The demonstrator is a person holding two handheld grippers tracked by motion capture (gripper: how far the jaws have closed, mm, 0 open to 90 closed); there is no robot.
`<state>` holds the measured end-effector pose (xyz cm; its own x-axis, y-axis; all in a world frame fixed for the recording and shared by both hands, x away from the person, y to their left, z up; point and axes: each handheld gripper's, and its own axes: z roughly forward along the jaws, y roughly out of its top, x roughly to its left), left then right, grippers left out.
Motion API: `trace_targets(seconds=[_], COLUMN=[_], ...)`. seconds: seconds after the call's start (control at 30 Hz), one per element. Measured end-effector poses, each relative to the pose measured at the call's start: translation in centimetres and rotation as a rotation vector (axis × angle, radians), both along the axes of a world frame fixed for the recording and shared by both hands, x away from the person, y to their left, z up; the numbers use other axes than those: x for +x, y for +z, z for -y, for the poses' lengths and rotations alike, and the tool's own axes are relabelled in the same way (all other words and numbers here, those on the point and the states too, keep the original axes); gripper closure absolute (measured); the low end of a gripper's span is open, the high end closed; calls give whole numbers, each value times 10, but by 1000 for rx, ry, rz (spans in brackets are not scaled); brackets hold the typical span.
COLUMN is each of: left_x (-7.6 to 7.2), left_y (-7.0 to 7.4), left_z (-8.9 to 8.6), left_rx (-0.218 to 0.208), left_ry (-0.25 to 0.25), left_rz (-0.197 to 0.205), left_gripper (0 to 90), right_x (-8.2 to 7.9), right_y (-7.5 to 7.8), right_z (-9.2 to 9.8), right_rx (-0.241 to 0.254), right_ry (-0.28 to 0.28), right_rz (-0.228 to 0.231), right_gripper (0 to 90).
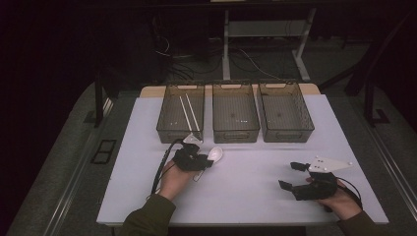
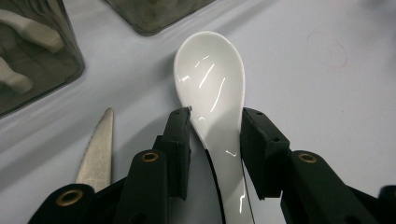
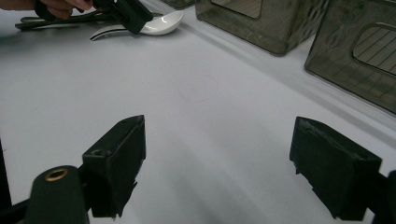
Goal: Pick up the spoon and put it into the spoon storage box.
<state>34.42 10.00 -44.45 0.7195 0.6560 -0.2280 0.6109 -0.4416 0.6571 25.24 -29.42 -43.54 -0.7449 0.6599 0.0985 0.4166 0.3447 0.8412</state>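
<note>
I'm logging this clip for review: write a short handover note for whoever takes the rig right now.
Left gripper: jaws astride the white spoon handle on the table; actual grip can't be confirmed.
Right gripper: open, empty, low over the table.
A knife lies beside the spoon.
Done: two chopsticks in the left bin.
Left: probably lift the spoon and bin it, then the knife.

No text, label, brand, number or sign can be read — not on the spoon [image 2: 212, 88], the bins [image 1: 235, 118], the knife [image 2: 97, 149] or the counter [image 1: 246, 191]. Only a faint drawn circle [image 3: 198, 87] is seen on the counter — no lettering inside it.
</note>
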Motion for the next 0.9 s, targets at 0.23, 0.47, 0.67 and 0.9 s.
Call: trace_targets(seconds=[0.23,0.47,0.67,0.9], left_x=[-3,-2,-5,-8], left_y=[0,0,1,2], left_z=[3,1,4,6], left_rx=[21,-8,23,59], left_ry=[2,20,8,-11], left_rz=[14,-23,-4,19], left_gripper=[639,655,674,687], right_x=[0,0,0,-1], right_y=[0,0,0,0], right_z=[-1,-1,-1,-2], right_rx=[-4,-4,-7,-10], right_ry=[2,1,2,1], right_rz=[-1,3,3,7], right_gripper=[182,183,182,183])
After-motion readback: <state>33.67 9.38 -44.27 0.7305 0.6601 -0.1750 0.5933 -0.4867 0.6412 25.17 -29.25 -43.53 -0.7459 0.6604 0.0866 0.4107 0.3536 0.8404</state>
